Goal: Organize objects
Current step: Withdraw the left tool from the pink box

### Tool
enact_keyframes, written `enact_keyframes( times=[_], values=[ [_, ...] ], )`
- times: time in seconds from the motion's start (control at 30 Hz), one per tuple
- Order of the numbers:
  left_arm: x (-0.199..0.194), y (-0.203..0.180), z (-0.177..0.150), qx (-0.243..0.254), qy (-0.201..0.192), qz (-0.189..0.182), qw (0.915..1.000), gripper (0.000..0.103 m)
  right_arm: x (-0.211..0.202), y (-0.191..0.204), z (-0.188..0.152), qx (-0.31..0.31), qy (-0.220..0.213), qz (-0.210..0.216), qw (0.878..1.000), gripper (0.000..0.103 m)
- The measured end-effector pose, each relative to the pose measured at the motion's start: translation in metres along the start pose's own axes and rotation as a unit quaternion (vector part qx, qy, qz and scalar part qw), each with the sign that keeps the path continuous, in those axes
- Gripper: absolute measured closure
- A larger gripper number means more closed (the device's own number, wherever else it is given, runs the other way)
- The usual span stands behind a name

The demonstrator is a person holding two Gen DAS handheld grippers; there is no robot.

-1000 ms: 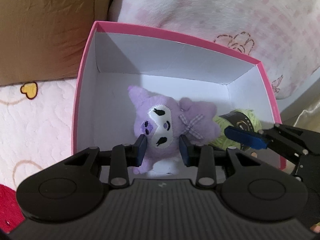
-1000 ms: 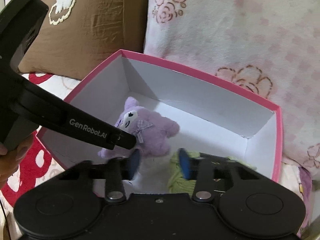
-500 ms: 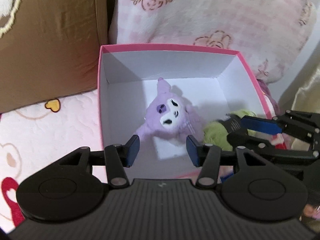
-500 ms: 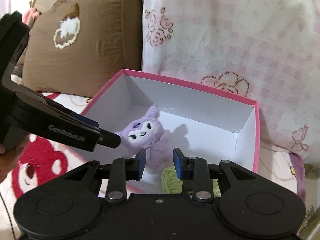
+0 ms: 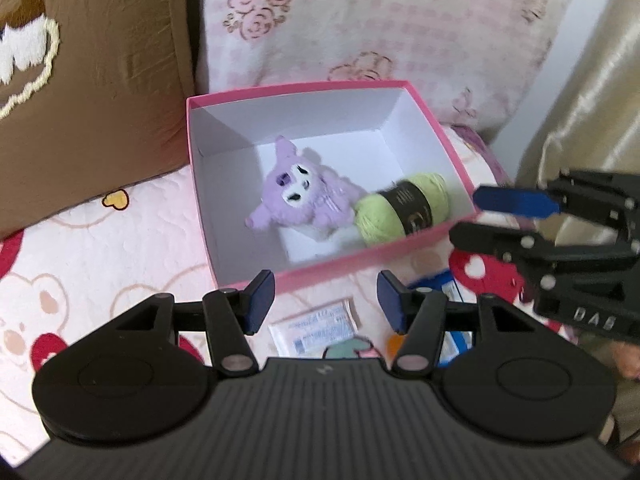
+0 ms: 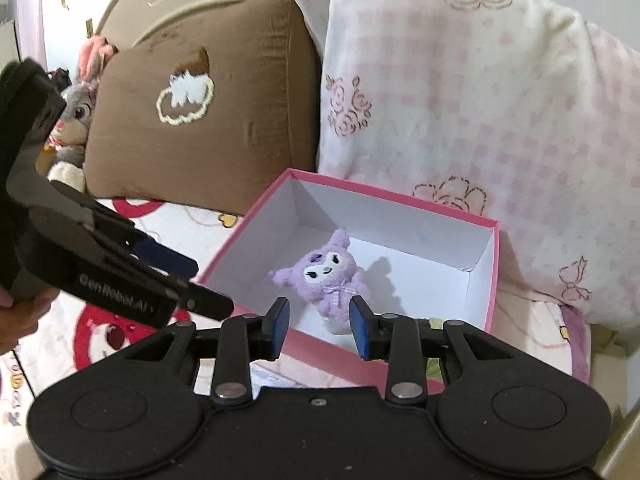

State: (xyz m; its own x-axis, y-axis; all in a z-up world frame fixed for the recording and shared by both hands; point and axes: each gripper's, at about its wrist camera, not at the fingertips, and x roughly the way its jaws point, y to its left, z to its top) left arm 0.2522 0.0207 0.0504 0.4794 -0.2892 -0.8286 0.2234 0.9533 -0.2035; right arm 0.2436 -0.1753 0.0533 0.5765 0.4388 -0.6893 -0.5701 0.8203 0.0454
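Observation:
A pink box [image 5: 448, 148] with a white inside sits on the bed. In it lie a purple plush toy [image 5: 296, 200] and a ball of green yarn [image 5: 400, 208] with a dark band. My left gripper [image 5: 326, 300] hovers above the box's near edge. Its jaws are opening, with nothing between them. My right gripper [image 6: 319, 328] is also above the near edge, jaws opening and empty. The right wrist view shows the box [image 6: 494, 272] and the plush [image 6: 328, 276]; the yarn is mostly hidden behind the gripper. Each gripper appears in the other's view, the right gripper [image 5: 480, 218] and the left gripper [image 6: 196, 280].
A brown pillow [image 6: 200, 120] and a pink checked pillow [image 6: 460, 120] lean behind the box. A grey bunny plush [image 6: 76, 116] sits at far left. Small white packets [image 5: 312, 324] and a blue-white item [image 5: 452, 292] lie on the bear-print bedspread [image 5: 100, 260] near me.
Both grippers have risen and drawn back out of the box, and their jaws have widened. The plush and yarn stay lying inside.

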Motion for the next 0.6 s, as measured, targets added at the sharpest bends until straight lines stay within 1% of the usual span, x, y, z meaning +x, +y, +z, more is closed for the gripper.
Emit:
enact_keyframes(
  times=[0.13,0.2,0.3,0.33,0.4,0.47,0.6],
  values=[
    [-0.024,-0.01,-0.011,0.019,-0.011,0.0,0.9998,0.043,-0.023,0.01,-0.005,-0.006,-0.007,-0.005,1.0,0.058],
    [-0.034,-0.019,-0.019,0.033,-0.022,0.013,0.9991,0.041,-0.037,0.015,-0.008,-0.006,-0.011,-0.007,1.0,0.048],
    [-0.047,-0.028,-0.03,0.046,-0.033,0.021,0.9982,0.04,-0.054,0.022,-0.014,-0.006,-0.019,-0.006,1.0,0.044],
    [-0.051,-0.031,-0.033,0.047,-0.035,0.019,0.9981,0.039,-0.06,0.024,-0.016,-0.011,-0.02,-0.006,1.0,0.042],
    [-0.058,-0.035,-0.04,0.043,-0.034,0.008,0.9985,0.038,-0.072,0.031,-0.022,-0.024,-0.025,-0.009,0.999,0.035],
    [-0.063,-0.042,-0.047,0.047,-0.027,0.002,0.9985,0.037,-0.083,0.035,-0.027,-0.035,-0.03,-0.012,0.999,0.031],
    [-0.068,-0.053,-0.062,0.056,-0.017,0.007,0.9983,0.034,-0.101,0.04,-0.039,-0.053,-0.034,-0.012,0.998,0.031]
  ],
)
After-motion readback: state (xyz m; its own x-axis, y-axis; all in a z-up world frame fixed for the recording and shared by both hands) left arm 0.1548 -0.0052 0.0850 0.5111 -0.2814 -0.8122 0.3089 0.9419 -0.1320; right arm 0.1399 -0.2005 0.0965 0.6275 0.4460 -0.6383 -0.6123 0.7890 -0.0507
